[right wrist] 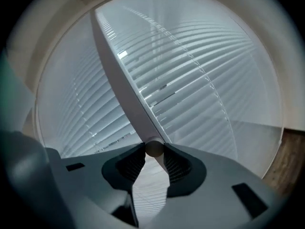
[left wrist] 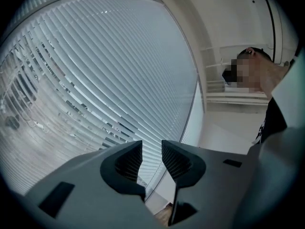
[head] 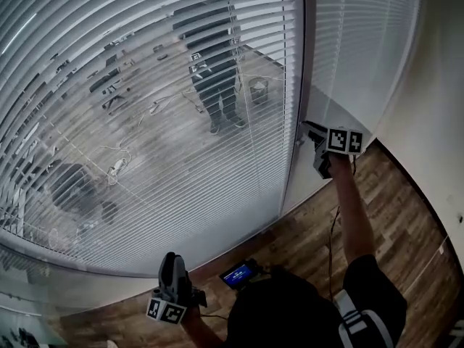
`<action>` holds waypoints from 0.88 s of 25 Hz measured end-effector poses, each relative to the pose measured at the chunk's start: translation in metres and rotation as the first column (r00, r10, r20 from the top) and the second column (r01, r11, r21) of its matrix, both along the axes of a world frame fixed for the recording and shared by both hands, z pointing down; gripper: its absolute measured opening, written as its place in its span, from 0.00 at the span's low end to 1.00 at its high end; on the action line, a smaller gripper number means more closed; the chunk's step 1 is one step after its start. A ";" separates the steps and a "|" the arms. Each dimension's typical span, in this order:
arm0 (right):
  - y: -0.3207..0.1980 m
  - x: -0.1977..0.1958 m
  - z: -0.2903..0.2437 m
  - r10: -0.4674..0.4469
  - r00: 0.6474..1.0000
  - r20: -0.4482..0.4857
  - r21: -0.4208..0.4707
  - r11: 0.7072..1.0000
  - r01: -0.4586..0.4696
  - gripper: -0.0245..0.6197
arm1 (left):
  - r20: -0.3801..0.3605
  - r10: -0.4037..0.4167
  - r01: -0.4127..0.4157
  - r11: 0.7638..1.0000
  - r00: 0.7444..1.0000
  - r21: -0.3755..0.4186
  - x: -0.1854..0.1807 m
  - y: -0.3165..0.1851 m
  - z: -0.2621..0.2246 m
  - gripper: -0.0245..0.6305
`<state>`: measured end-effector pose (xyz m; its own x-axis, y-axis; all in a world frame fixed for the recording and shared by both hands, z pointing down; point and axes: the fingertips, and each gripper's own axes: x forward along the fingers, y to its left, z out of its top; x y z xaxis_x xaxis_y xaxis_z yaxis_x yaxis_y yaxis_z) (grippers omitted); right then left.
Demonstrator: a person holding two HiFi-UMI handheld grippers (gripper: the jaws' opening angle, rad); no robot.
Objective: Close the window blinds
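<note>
Presently the white horizontal-slat window blinds (head: 145, 85) hang full length over the big pane and over the narrower pane to its right, with a pale upright frame post (head: 297, 85) between them. The slats over the big pane are tilted partly open, and dim shapes show through the gaps. The narrow pane's slats read flatter and whiter. The right tongs (head: 310, 133) are held out at arm's length beside the post. In the right gripper view these tongs (right wrist: 153, 151) are clenched on the rounded lower end of a pale slim tilt wand (right wrist: 125, 82), which runs up across the slats. The left tongs (head: 172, 261) are low near the brown wood-plank floor (head: 406, 223), pointing up at the blinds. They (left wrist: 151, 154) are released, with the pads a little apart and nothing between them. A small blue-screened device (head: 239, 274) sits near the person's chest.
</note>
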<state>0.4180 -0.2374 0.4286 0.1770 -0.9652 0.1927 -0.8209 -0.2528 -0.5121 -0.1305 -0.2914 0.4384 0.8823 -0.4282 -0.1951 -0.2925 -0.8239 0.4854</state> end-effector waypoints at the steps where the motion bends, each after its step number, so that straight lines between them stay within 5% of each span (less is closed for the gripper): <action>1: 0.000 -0.002 -0.001 -0.011 0.999 0.034 0.028 1.000 0.010 0.23 | 0.000 0.001 -0.001 1.000 1.000 0.000 0.000 0.000 0.000 0.22; 3: 0.000 -0.005 0.000 -0.017 1.000 -0.010 0.035 0.999 0.017 0.24 | 0.000 0.004 -0.004 1.000 1.000 0.000 -0.002 0.000 0.000 0.22; 6: 0.005 -0.007 0.006 0.008 0.954 -0.299 -0.076 0.997 -0.032 0.27 | 0.005 0.009 -0.009 1.000 1.000 -0.001 0.001 0.000 0.002 0.22; 11: 0.001 -0.012 0.001 -0.060 0.685 -0.726 -0.240 0.956 -0.170 0.31 | 0.012 0.021 -0.021 1.000 1.000 -0.003 0.012 -0.002 0.000 0.22; 15: -0.002 -0.020 -0.011 -0.141 0.514 -0.846 -0.311 0.914 -0.262 0.31 | 0.014 0.032 -0.032 0.999 0.999 -0.004 0.018 0.003 -0.001 0.22; 17: -0.003 -0.016 -0.009 -0.170 0.461 -0.871 -0.327 0.900 -0.288 0.31 | 0.014 0.031 -0.031 1.000 0.999 -0.008 0.018 0.004 -0.002 0.22; 19: -0.003 -0.013 -0.005 -0.183 0.452 -0.873 -0.339 0.894 -0.292 0.24 | 0.014 0.027 -0.027 1.000 1.000 -0.010 0.015 0.002 -0.002 0.22; 22: -0.004 -0.011 -0.004 -0.160 0.545 -0.823 -0.348 0.901 -0.260 0.24 | 0.014 0.020 -0.020 1.000 1.000 -0.011 0.012 0.000 -0.002 0.22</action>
